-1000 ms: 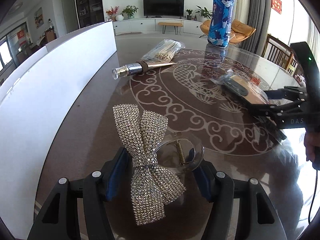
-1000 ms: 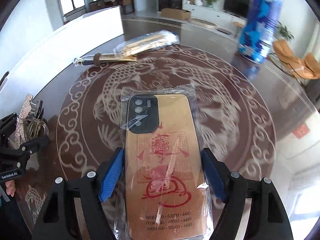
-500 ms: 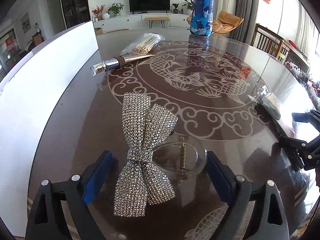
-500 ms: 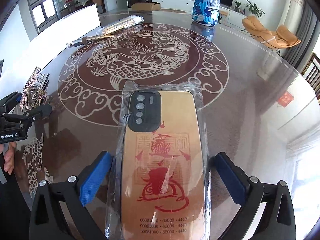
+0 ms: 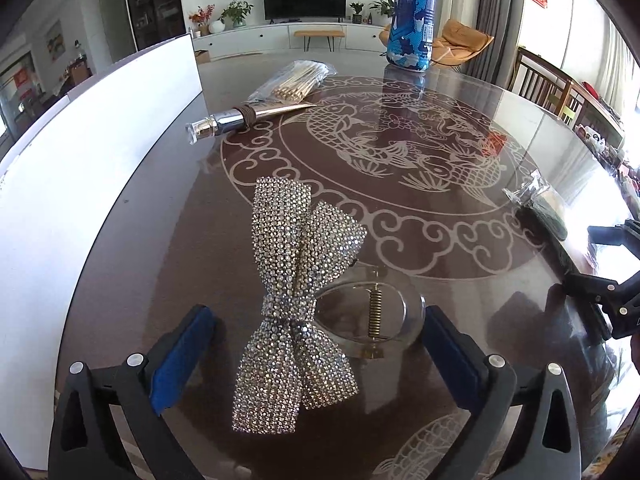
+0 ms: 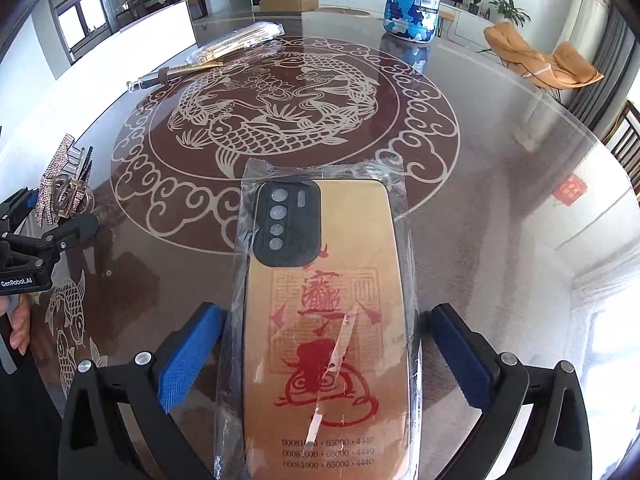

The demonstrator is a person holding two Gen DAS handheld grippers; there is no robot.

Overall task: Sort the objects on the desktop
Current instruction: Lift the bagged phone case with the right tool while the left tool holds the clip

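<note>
Silver rhinestone bow [image 5: 294, 300] — gold phone case [image 6: 324, 320] with red print — blue-camouflage bottle [image 5: 412, 12]

A round dark table [image 5: 168, 216] with a pale fish pattern [image 5: 400, 148] under its glossy top spreads beneath my left claw [image 5: 318, 320]. To that claw's left, a white panel [image 5: 100, 152] stands along the table's edge. Far ahead of it, a dark television [image 5: 304, 0] shows above a long white cabinet [image 5: 280, 38], with potted plants [image 5: 236, 12] beside it. Ahead and to the right of my right claw [image 6: 326, 316] stands an orange chair [image 6: 544, 60]. A cardboard box [image 6: 288, 2] lies far ahead, beyond the table.
</note>
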